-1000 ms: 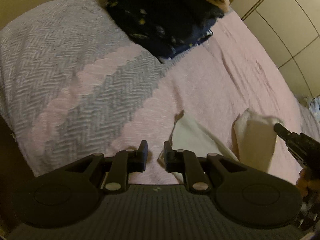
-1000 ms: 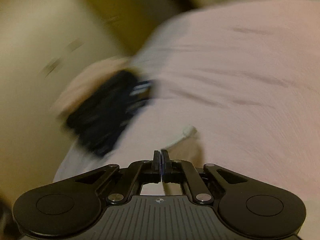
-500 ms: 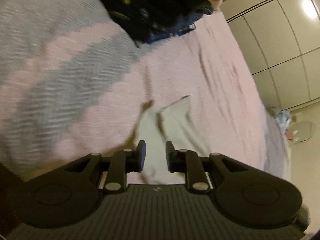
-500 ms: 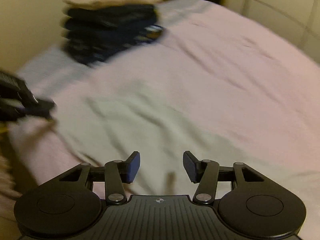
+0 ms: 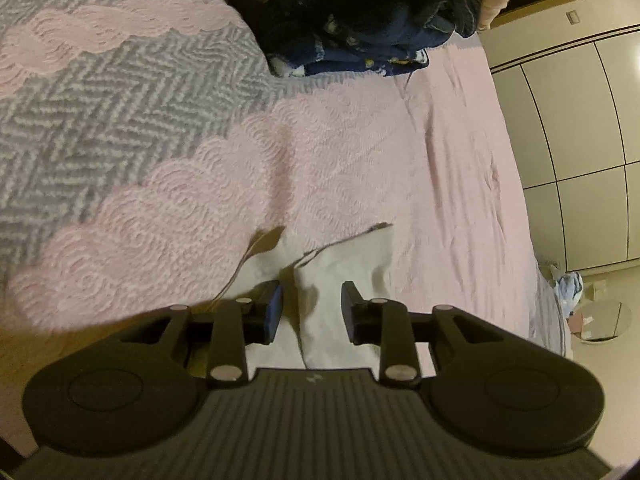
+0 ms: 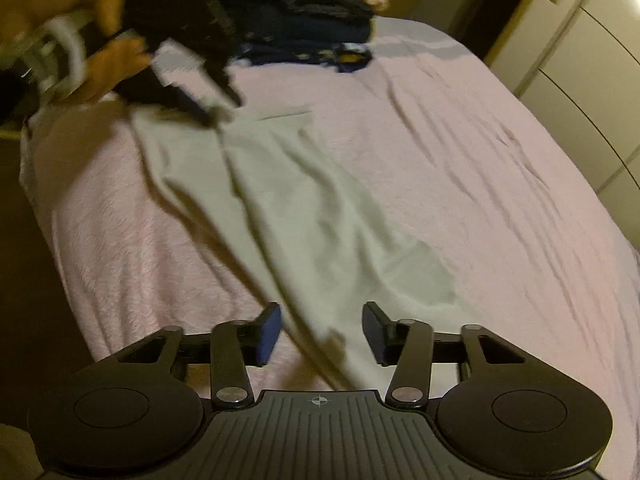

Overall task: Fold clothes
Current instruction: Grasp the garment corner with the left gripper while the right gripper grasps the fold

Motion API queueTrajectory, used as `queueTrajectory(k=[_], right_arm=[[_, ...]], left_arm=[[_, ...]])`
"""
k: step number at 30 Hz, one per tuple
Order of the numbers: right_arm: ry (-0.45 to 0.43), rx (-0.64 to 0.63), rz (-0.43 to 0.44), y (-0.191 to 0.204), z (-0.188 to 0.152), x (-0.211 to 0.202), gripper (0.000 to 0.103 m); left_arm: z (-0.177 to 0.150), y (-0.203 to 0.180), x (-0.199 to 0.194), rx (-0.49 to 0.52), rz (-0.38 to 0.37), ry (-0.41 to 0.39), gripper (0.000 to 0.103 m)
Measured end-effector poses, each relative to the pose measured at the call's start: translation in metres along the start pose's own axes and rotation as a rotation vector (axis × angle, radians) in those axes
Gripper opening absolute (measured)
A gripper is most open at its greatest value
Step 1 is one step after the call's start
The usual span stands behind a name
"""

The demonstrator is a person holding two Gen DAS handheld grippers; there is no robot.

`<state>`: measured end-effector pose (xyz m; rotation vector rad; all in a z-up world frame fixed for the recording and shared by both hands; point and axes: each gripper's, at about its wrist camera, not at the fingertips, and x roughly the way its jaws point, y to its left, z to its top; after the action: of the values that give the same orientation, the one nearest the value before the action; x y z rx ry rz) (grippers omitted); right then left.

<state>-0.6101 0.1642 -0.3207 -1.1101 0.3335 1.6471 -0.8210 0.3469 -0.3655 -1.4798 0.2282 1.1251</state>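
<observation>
A second ago the right gripper was pinched shut on the edge of the white garment while the left stood slightly parted; now both have let go, so the garment [image 6: 304,216] lies spread along the near side of the pink bedspread [image 6: 480,160], laid out and ready, I judge, for its first fold. The left gripper [image 5: 311,312] hovers over the garment's end with its jaws parted wider than before, a raised ridge of the cloth lying between the fingertips but not clamped. Further along, the right gripper [image 6: 322,330] is spread wide over the opposite end, the cloth's edge passing under the gap, nothing gripped. Beyond, a stack of dark folded clothes [image 5: 352,20] sits near the head of the bed, well apart from the garment.
</observation>
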Motion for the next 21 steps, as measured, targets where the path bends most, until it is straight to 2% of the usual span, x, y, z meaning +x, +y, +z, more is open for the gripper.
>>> queueTrajectory(k=[1, 3, 7, 8, 9, 11, 12, 13, 17, 19, 21], right_arm=[[-0.004, -0.022, -0.015, 0.002, -0.004, 0.000, 0.033], [-0.005, -0.038, -0.044, 0.004, -0.009, 0.001, 0.031], [0.016, -0.038, -0.047, 0.000, -0.012, 0.005, 0.031], [0.019, -0.045, -0.040, 0.000, -0.013, 0.006, 0.031], [0.017, -0.047, -0.032, -0.001, -0.013, 0.005, 0.030], [-0.005, -0.024, -0.014, -0.004, -0.011, -0.001, 0.019], [-0.005, -0.015, -0.007, -0.005, -0.009, -0.003, 0.005], [-0.005, -0.005, 0.000, -0.007, -0.008, -0.004, 0.001], [-0.011, -0.011, -0.014, -0.010, -0.006, -0.007, 0.000], [-0.036, 0.023, 0.019, -0.016, -0.001, -0.016, 0.000], [-0.016, 0.062, 0.062, -0.021, 0.000, -0.019, 0.000]], left_arm=[[0.000, -0.001, 0.001, 0.004, 0.000, -0.003, 0.025], [0.000, -0.002, 0.001, 0.015, -0.001, -0.008, 0.025], [-0.001, 0.000, 0.001, 0.007, -0.015, -0.015, 0.024], [-0.001, 0.001, 0.002, 0.008, -0.019, -0.019, 0.019], [-0.001, 0.001, 0.002, 0.012, -0.028, -0.022, 0.003], [-0.001, 0.000, 0.000, 0.034, -0.055, -0.022, 0.000], [-0.002, -0.002, -0.002, 0.048, -0.071, -0.027, 0.000], [-0.002, -0.004, -0.006, 0.065, -0.083, -0.036, 0.000], [-0.005, -0.012, -0.028, 0.133, -0.120, -0.088, 0.000], [-0.006, -0.013, -0.045, 0.160, -0.144, -0.121, 0.000], [-0.008, -0.008, -0.058, 0.171, -0.140, -0.131, 0.000]])
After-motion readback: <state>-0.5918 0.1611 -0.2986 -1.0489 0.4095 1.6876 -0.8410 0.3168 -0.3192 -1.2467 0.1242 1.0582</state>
